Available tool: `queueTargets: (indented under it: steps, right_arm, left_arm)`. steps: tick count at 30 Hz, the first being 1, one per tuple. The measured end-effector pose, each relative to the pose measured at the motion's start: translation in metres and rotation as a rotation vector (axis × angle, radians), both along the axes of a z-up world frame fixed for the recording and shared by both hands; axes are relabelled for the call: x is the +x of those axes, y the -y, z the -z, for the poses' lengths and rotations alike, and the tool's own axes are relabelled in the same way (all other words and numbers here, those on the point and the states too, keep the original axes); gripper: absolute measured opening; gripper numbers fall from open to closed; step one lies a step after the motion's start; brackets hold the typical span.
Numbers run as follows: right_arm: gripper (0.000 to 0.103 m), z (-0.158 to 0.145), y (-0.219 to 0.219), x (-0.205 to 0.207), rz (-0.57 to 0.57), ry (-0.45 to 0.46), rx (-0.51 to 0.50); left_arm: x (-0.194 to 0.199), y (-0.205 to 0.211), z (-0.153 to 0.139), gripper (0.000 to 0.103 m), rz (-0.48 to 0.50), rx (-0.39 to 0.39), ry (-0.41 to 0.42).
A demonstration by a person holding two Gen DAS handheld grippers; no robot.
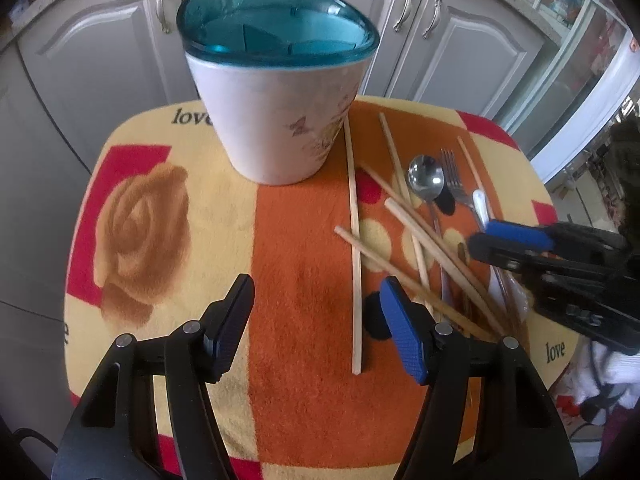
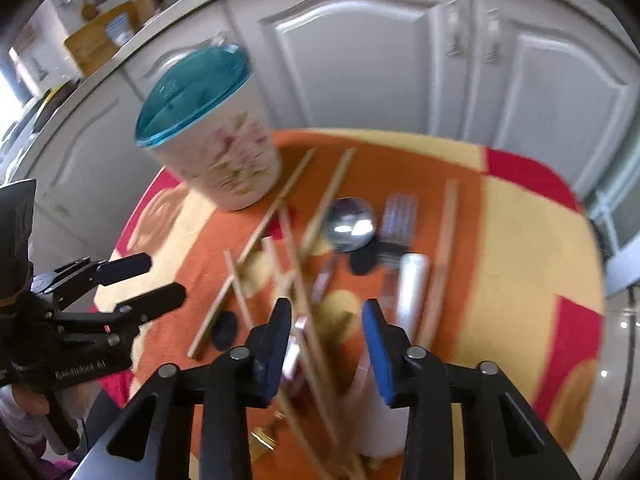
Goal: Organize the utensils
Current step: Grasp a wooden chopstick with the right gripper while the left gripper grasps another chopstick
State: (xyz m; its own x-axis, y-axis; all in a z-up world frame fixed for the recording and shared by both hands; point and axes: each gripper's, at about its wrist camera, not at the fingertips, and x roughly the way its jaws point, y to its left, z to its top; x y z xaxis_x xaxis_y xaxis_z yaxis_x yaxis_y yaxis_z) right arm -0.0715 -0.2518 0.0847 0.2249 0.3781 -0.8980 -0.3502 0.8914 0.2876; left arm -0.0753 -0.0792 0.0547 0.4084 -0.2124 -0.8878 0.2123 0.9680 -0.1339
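Note:
A white utensil holder (image 1: 276,120) with a teal divided top stands at the back of the towel; it also shows in the right wrist view (image 2: 216,152). Several wooden chopsticks (image 1: 356,240), a metal spoon (image 1: 426,180), a fork (image 1: 454,180) and a white-handled utensil (image 1: 482,208) lie scattered to its right. My left gripper (image 1: 316,320) is open and empty above the towel, beside one chopstick. My right gripper (image 2: 326,340) is open and empty over the chopsticks (image 2: 304,312) and spoon (image 2: 350,224); it also shows in the left wrist view (image 1: 480,236).
The utensils lie on an orange, yellow and red towel (image 1: 160,208) covering a small table. White cabinet doors (image 1: 460,52) stand right behind it. The left gripper shows at the left of the right wrist view (image 2: 160,280).

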Motion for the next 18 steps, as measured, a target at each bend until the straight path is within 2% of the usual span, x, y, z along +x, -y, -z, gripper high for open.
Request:
queueTargets:
  steps: [1,7,9,12,14,16,17,18]
  right_arm:
    - [0.025,0.006,-0.009,0.002,-0.018,-0.010,0.002]
    - [0.021,0.023,-0.043,0.008,-0.119,-0.034,-0.018]
    - [0.019,0.029,-0.052,0.010,-0.139,-0.035,-0.033]
    - [0.009,0.041,-0.061,0.011,-0.157,-0.053,-0.052]
    - [0.008,0.050,-0.066,0.015,-0.154,-0.058,-0.046]
    - [0.006,0.051,-0.064,0.016,-0.136,-0.059,-0.028]
    - [0.006,0.050,-0.061,0.016,-0.126,-0.056,-0.023]
    - [0.006,0.047,-0.056,0.015,-0.116,-0.054,-0.014]
  left_arm:
    - [-0.001,0.001,0.002,0.065,0.006,-0.003,-0.010]
    - [-0.003,0.012,0.015,0.064,0.051,0.017,-0.038]
    - [-0.002,0.017,0.019,0.050,0.058,0.030,-0.042]
    - [0.005,0.022,0.026,0.032,0.062,0.029,-0.066]
    - [0.009,0.024,0.032,0.022,0.065,0.014,-0.087]
    - [0.009,0.025,0.031,0.014,0.069,0.022,-0.069]
    - [0.009,0.025,0.031,0.006,0.077,0.017,-0.074]
    - [0.007,0.024,0.030,0.005,0.085,0.008,-0.080]
